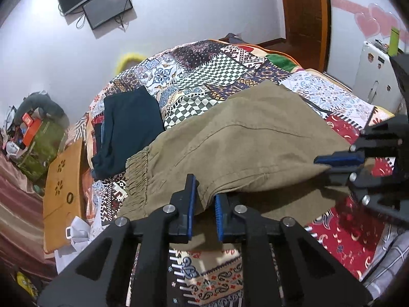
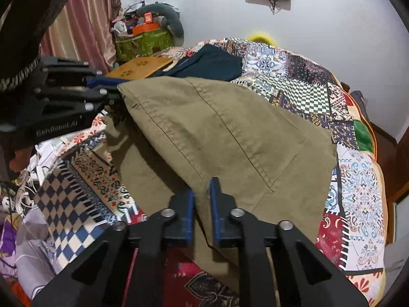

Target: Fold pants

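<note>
One pair of olive-khaki pants [image 1: 230, 138] of soft woven cotton lies across the near part of the bed [image 1: 212, 61], its upper layer raised off the lower one by both grippers. The gathered elastic waistband shows only in the left wrist view, toward the bed's left edge; the lower layer is mostly in shadow beneath the raised cloth, and the leg ends cannot be made out.

The left gripper [image 1: 204, 204] has its blue ribbed fingers [image 1: 191, 204] drawn in on a fold of the pants near the waistband, with cloth filling the narrow gap between them. The right gripper [image 2: 202, 204] is likewise pinched on the pants' edge, its fingers [image 2: 189, 212] nearly together with fabric caught between.

The bed carries a patchwork quilt of checkerboard, paisley and floral squares. One dark teal garment [image 1: 127, 130] lies folded near the far left edge, partly hidden by the pants in the right wrist view. Two dark screens [image 1: 107, 5] hang on the wall, both cut off.
</note>
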